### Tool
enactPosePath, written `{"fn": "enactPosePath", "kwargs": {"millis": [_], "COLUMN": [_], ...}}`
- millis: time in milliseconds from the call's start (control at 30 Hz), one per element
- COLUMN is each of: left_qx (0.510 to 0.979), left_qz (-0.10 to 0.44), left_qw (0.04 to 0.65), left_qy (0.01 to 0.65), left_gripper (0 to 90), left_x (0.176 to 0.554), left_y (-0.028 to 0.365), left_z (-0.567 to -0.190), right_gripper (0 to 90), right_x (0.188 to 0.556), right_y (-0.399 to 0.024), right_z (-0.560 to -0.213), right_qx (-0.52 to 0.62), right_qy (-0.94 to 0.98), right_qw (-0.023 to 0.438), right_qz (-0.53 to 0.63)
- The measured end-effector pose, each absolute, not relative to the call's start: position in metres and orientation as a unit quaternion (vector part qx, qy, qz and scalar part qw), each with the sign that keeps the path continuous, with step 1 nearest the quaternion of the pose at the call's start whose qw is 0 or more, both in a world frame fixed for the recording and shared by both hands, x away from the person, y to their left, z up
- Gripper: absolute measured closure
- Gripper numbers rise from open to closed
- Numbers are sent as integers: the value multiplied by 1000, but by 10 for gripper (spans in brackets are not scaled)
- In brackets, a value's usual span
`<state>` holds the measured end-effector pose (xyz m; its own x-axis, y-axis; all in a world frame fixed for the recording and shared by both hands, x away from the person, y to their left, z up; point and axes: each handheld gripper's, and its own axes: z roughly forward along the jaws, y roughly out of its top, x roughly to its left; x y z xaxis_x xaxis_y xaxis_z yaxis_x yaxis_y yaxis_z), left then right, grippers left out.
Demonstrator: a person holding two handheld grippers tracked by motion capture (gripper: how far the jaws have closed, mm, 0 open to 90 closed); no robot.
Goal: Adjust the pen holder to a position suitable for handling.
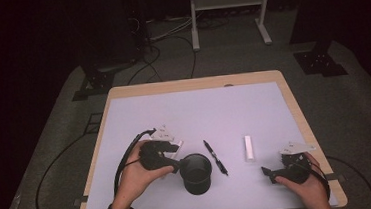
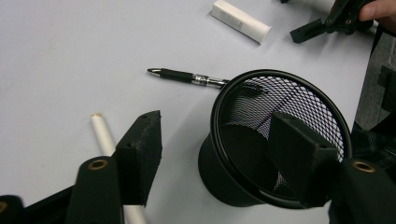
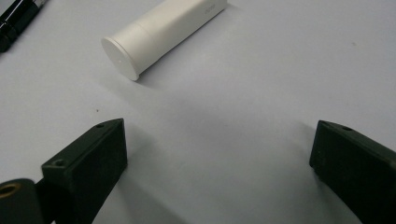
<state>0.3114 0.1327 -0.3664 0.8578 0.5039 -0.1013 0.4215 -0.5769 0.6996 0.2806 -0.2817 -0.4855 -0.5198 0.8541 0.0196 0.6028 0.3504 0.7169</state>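
A black mesh cup (image 1: 196,173) stands upright on the pale mat near the front. My left gripper (image 1: 177,161) is at the cup's left side and is open. In the left gripper view (image 2: 215,123) one jaw hangs over the cup's (image 2: 280,140) mouth and the other stands outside its wall, neither pressing it. A thin white stick (image 2: 103,135) lies under the outer jaw. A black pen (image 1: 216,157) (image 2: 187,76) lies just right of the cup. Further right lies a white capped tube (image 1: 248,148) (image 3: 159,35). My right gripper (image 1: 269,174) (image 3: 219,128) rests wide open near the tube, holding nothing.
The wooden table (image 1: 192,84) carries a pale mat (image 1: 199,113) whose far half is bare. Cables run over the floor to the left, and a metal stand (image 1: 229,11) stands beyond the table. A person's hands hold both grippers at the front edge.
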Motion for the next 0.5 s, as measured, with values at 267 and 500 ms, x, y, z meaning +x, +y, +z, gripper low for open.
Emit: {"fn": "enactPosePath", "kwargs": {"millis": [267, 500], "left_qx": [882, 875], "left_qz": [64, 71], "left_qw": [386, 389], "left_qy": [264, 278], "left_gripper": [308, 291], "left_x": [304, 299], "left_y": [145, 159], "left_z": [-362, -364], "right_gripper": [30, 31], "right_x": [281, 281], "right_y": [-282, -282], "right_z": [-486, -485], "right_qx": [455, 455], "right_qy": [801, 801], "right_qw": [183, 183], "right_qz": [344, 344]}}
